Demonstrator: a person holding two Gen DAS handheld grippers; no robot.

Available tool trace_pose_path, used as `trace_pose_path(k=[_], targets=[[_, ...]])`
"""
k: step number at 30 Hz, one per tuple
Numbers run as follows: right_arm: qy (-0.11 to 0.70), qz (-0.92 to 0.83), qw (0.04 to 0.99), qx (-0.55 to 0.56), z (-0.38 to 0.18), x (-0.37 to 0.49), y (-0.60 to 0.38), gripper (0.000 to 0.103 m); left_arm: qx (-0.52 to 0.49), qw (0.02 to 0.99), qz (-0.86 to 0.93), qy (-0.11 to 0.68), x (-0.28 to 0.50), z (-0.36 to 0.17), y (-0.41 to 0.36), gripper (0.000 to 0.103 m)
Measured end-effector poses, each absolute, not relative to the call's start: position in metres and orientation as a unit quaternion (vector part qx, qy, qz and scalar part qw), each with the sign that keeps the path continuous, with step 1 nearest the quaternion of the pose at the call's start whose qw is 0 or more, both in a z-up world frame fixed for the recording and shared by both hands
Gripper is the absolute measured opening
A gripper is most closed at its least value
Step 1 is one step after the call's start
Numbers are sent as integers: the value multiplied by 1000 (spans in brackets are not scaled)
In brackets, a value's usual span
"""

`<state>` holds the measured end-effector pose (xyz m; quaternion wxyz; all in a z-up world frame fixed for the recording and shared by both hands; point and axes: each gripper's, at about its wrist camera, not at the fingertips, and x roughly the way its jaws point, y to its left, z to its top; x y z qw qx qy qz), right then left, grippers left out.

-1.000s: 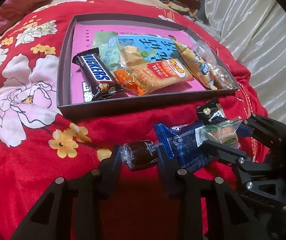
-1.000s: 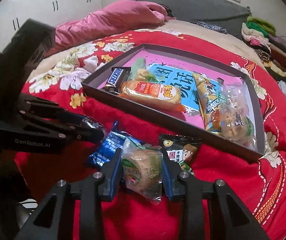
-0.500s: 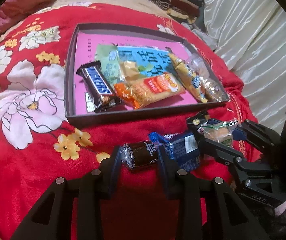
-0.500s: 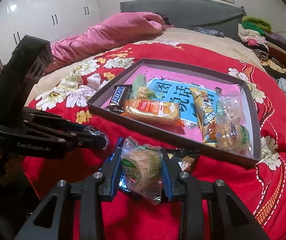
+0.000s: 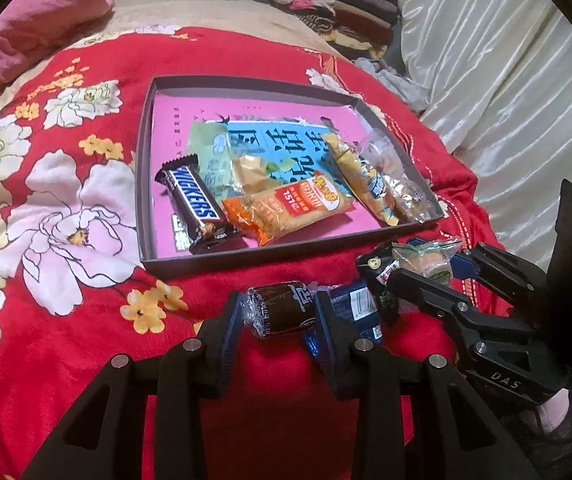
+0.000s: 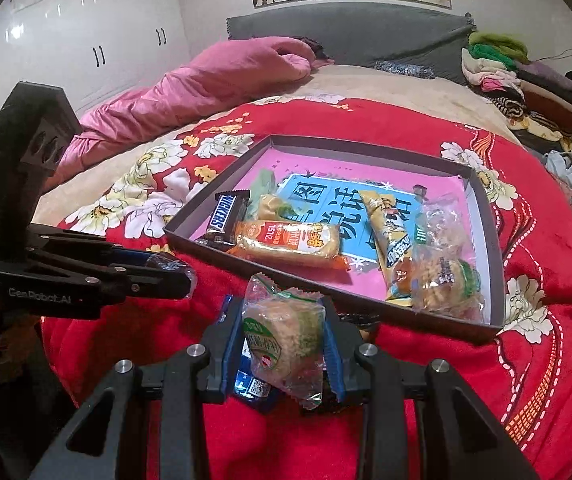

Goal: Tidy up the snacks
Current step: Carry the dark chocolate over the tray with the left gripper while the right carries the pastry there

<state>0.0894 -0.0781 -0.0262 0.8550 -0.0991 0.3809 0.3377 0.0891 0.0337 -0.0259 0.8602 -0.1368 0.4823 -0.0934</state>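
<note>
My left gripper (image 5: 279, 312) is shut on a small dark brown wrapped snack (image 5: 279, 312), held above the red blanket in front of the tray. My right gripper (image 6: 281, 332) is shut on a clear-wrapped green-and-tan cake (image 6: 281, 332); it also shows in the left wrist view (image 5: 430, 264). The shallow dark tray (image 5: 245, 258) with a pink floor holds a Snickers bar (image 5: 193, 204), an orange packet (image 5: 290, 208), a yellow packet (image 5: 360, 178) and clear-wrapped cakes (image 6: 446, 276). A blue packet (image 5: 360, 308) and a black packet (image 5: 378, 264) lie on the blanket below the grippers.
The tray sits on a red floral blanket (image 5: 65, 208) on a bed. A pink quilt (image 6: 213, 80) lies at the back left. Folded clothes (image 6: 526, 84) are stacked at the back right. A white curtain (image 5: 506, 80) hangs on the right.
Both grippers have lifted with their snacks; the tray and blanket look farther away. The blue and black packets stay on the blanket.
</note>
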Motion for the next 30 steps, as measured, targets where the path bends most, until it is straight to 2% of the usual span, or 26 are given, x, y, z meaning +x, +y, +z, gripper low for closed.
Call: trace_pose_path(k=[30], targets=[[352, 327, 873, -83, -5, 97, -82, 36, -152, 874, -87, 453, 93, -1, 47, 36]])
